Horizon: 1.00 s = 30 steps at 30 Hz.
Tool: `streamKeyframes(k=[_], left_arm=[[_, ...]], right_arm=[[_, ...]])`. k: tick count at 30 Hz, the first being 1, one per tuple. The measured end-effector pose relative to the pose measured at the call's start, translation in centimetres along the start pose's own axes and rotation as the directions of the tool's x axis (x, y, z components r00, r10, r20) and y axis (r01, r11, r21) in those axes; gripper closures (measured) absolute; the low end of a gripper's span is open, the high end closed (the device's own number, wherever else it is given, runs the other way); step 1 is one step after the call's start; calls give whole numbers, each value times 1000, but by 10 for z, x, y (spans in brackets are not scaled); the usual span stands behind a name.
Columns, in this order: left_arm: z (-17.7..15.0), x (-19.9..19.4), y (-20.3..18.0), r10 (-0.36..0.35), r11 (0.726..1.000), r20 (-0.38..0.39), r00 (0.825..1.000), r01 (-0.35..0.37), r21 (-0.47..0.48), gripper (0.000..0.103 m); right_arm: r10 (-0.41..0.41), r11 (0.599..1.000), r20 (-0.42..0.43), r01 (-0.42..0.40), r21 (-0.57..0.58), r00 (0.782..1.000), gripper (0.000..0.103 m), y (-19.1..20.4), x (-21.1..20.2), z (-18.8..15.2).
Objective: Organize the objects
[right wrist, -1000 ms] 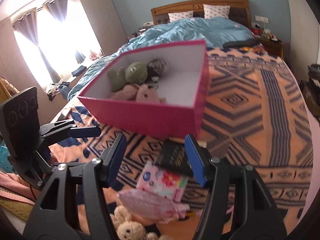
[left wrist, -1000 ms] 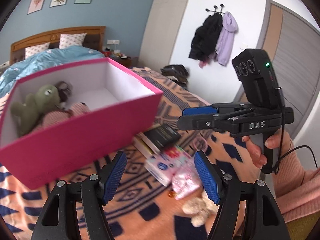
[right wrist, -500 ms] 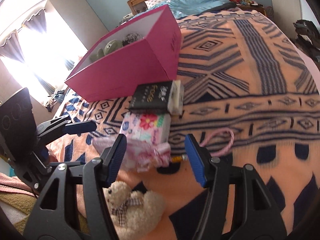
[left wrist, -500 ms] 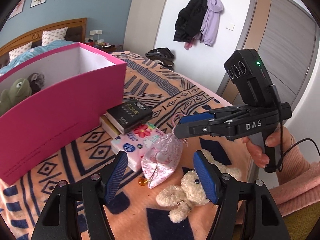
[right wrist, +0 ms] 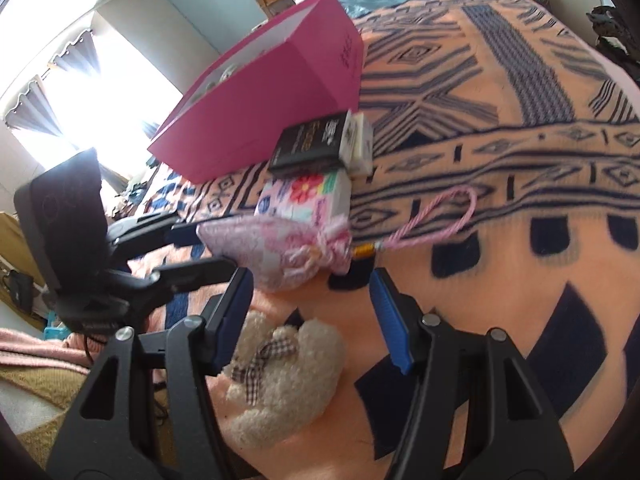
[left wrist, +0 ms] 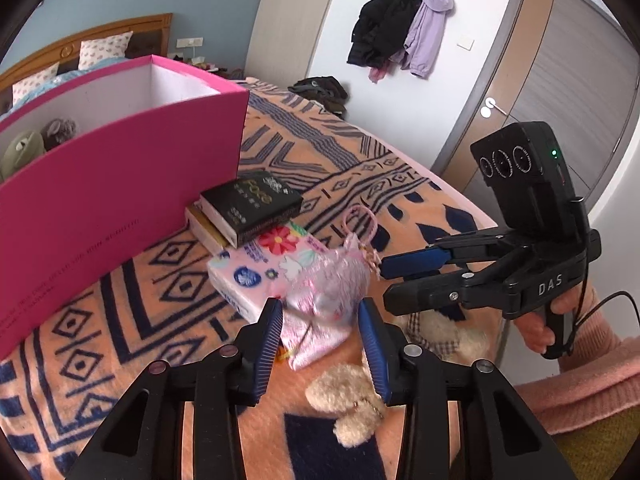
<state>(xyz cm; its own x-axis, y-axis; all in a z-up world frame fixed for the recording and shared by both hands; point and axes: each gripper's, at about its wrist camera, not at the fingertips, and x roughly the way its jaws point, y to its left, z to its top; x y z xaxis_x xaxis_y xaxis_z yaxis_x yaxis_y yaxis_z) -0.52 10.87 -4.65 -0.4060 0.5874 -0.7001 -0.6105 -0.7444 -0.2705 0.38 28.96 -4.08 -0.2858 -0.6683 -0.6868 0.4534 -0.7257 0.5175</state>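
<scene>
The left gripper (left wrist: 322, 330) has just been closing on the pink pouch (left wrist: 328, 296) at lower centre — the pouch sits between its pads, its cord end toward the right. The right gripper (right wrist: 310, 320) stands apart over the teddy bear (right wrist: 280, 376). The pink box (left wrist: 120, 208) — upper left — has open room.

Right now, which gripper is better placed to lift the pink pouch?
Left. The left gripper, whose jaws have just been closing, brackets the pink pouch. The right gripper is open over the teddy bear.
</scene>
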Motion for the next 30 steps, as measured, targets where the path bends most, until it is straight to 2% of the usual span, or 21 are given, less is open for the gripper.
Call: streamKeyframes(k=[8,12,15,18,20,24,27,28,30], left_arm=[[-12,-5,0,-15,1000,-32,999,15,-9,59],[-21,-12,-2,-20,1000,-38,999,20,1,50],[-26,-15,-1,-30,1000,-43,999,30,-4,49],[-22,-14,1,-13,1000,-34,999,13,-13,49],[-19,-12,1,1,1000,-25,1000,-1,-12,49],[-20,-7,-2,-22,1000,-50,998,22,-4,49],[-25,-5,-3,-27,1000,-70,997,27,0,49],[-27,-4,-3,-24,1000,-75,997,24,-3,49],[-28,-5,0,-24,1000,-76,997,23,-19,49]], right_arm=[[35,999,-28,-35,-1,999,41,3,2,-9],[30,998,-63,-34,-59,998,41,14,4,-14],[36,997,-73,-41,-69,997,41,16,5,-18],[8,998,-36,-10,-59,999,41,14,0,-13],[31,999,-26,-32,-31,999,41,9,-2,-9],[41,999,-75,-42,-24,996,41,5,0,-16],[82,996,-81,-84,-21,993,41,3,-4,-20],[69,997,-75,-72,-36,995,41,4,-5,-22],[81,995,-84,-86,-51,993,54,8,-2,-25]])
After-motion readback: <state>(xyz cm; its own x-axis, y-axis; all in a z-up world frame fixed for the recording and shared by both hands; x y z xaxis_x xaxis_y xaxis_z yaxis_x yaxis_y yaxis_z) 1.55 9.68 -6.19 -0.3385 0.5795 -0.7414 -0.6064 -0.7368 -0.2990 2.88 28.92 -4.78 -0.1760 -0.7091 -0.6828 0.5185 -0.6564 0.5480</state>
